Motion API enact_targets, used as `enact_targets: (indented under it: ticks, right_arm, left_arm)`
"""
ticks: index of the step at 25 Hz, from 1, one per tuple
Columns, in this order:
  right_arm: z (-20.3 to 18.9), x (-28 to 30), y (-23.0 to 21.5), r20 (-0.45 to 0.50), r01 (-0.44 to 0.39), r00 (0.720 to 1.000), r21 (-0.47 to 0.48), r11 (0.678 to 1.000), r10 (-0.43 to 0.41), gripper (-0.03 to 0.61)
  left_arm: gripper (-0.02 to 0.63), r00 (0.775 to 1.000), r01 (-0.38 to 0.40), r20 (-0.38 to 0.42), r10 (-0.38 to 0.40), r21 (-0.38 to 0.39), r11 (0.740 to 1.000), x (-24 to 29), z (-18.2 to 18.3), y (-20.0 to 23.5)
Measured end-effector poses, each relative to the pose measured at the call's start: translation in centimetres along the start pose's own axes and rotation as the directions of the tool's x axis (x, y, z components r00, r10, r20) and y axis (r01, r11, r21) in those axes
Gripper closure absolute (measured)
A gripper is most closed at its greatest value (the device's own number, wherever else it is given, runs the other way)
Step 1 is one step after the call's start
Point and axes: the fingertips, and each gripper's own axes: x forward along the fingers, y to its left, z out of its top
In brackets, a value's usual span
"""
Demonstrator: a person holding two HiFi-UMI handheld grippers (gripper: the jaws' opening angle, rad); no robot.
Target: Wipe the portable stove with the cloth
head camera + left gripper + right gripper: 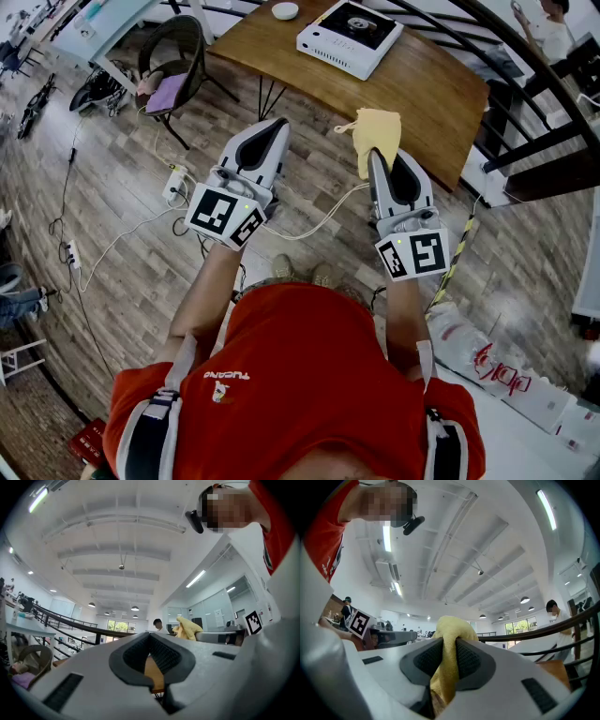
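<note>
The portable stove [350,33], white with a black top, stands on the far side of the wooden table [431,89]. Both grippers are held up in front of the person, short of the table's near edge and pointing slightly upward. My right gripper [372,155] is shut on the yellow cloth [378,128], which bunches out past its tips. In the right gripper view the cloth [449,634] is pinched between the two black pads. My left gripper [274,127] is shut with nothing in it; in its own view the left gripper [151,637] shows pads that meet, and the cloth [188,627] shows off to the right.
A small white bowl [285,10] sits on the table left of the stove. A chair [173,66] stands at the left on the wood floor, with a power strip [175,183] and cables below it. A dark stair railing [544,103] runs along the right.
</note>
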Motion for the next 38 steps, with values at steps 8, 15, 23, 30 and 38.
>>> enact_targets:
  ticks: [8, 15, 23, 30, 38]
  right_arm:
    - [-0.5, 1.6, 0.3, -0.002, 0.012, 1.0, 0.01, 1.0, -0.012, 0.491]
    - [-1.2, 4.1, 1.3, -0.009, 0.047, 0.999, 0.006, 0.999, -0.047, 0.491]
    - [-2.8, 7.0, 1.8, -0.032, 0.092, 0.995, -0.005, 0.996, -0.092, 0.491]
    - [-4.2, 11.2, -0.5, -0.044, 0.116, 0.992, -0.016, 0.993, -0.116, 0.491]
    - [-7.3, 17.8, -6.2, -0.04, 0.12, 0.992, -0.003, 0.993, -0.12, 0.491]
  left_arm:
    - [0.604, 1.0, -0.001, 0.003, 0.001, -0.018, 1.0, -0.2, -0.7, 1.6]
    - [0.604, 1.0, 0.024, 0.007, -0.024, -0.022, 0.999, -0.7, -1.0, 4.5]
    - [0.604, 0.999, 0.052, -0.001, -0.053, -0.048, 0.997, -0.2, -2.1, 8.3]
    - [0.604, 0.999, 0.052, -0.013, -0.052, -0.045, 0.998, 2.5, -3.1, 12.7]
    - [0.604, 0.998, 0.049, -0.046, -0.05, -0.022, 0.999, 9.7, -6.1, 17.8]
